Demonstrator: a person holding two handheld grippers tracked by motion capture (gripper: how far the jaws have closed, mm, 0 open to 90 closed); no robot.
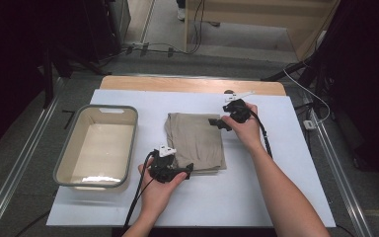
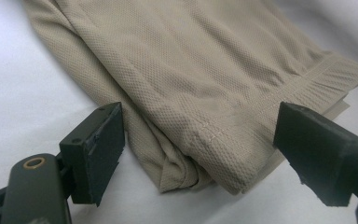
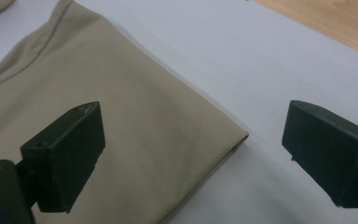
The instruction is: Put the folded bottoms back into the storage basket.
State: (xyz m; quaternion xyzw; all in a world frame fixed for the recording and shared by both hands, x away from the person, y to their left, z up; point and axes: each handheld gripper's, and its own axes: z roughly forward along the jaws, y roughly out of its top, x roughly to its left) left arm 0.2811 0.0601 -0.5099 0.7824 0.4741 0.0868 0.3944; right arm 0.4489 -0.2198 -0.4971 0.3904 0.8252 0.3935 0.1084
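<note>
A folded beige garment [image 1: 195, 140] lies in the middle of the white table cover [image 1: 256, 192]. My left gripper [image 1: 186, 171] rests at the garment's near edge, open, its jaws wide on either side of the hemmed corner [image 2: 223, 154] without pressing it. At the far right corner of the garment my right gripper [image 1: 216, 122] is open too. In the right gripper view the folded corner [image 3: 214, 135] lies between the two black jaws with gaps on both sides.
A grey-rimmed rectangular basin [image 1: 66, 163] stands at the left of the cover, with nothing in it. A bare wooden strip [image 1: 177, 84] runs along the table's far edge. Cables trail from both grippers toward the near side.
</note>
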